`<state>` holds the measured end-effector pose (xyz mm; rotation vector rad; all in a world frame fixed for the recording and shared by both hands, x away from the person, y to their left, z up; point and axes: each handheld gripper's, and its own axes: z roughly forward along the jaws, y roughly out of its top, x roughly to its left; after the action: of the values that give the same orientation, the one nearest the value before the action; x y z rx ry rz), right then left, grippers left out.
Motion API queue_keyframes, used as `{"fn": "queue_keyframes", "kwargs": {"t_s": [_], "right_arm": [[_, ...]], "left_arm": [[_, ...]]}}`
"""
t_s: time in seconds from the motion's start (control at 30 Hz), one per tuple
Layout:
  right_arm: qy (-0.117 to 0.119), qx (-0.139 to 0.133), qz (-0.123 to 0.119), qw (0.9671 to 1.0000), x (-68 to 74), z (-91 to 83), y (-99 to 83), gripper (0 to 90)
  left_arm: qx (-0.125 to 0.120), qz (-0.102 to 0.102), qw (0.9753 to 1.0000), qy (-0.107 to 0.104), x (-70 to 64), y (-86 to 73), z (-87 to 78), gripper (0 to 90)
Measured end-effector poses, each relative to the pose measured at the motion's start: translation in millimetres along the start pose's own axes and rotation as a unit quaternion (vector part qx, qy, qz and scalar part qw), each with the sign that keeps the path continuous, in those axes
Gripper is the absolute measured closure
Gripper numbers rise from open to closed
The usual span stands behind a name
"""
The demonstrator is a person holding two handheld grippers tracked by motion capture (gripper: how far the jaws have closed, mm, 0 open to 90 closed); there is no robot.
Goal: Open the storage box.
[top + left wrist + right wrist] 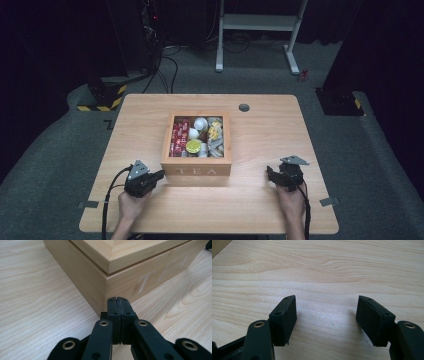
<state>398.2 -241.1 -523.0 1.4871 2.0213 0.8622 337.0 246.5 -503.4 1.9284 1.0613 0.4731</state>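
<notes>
The person's arms come in bare, with no sleeves on them. Each hand holds a black tool. The left gripper (159,174) is black all over, with a small grey three-cornered plate on top and a black cable coming from it. The right gripper (270,173) looks the same, with its own grey plate and black cable. Up close, the jaws are flat black blocks on thick black bars, with round brass-coloured rings at the joints and little dark screw holes.
</notes>
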Motion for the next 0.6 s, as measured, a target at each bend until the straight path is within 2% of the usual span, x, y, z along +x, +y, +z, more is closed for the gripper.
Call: {"fn": "queue_keyframes", "kwargs": {"t_s": [0.33,0.6], "right_arm": [[0.0,0.0,0.0,1.0,0.0,0.0,0.0,32.6],[0.0,0.0,0.0,1.0,0.0,0.0,0.0,32.6]], "left_arm": [[-0.003,-0.003,1.0,0.0,-2.9,7.7,3.9,90.0],[-0.012,-0.015,0.9997,-0.014,-2.3,11.3,2.1,90.0]]}}
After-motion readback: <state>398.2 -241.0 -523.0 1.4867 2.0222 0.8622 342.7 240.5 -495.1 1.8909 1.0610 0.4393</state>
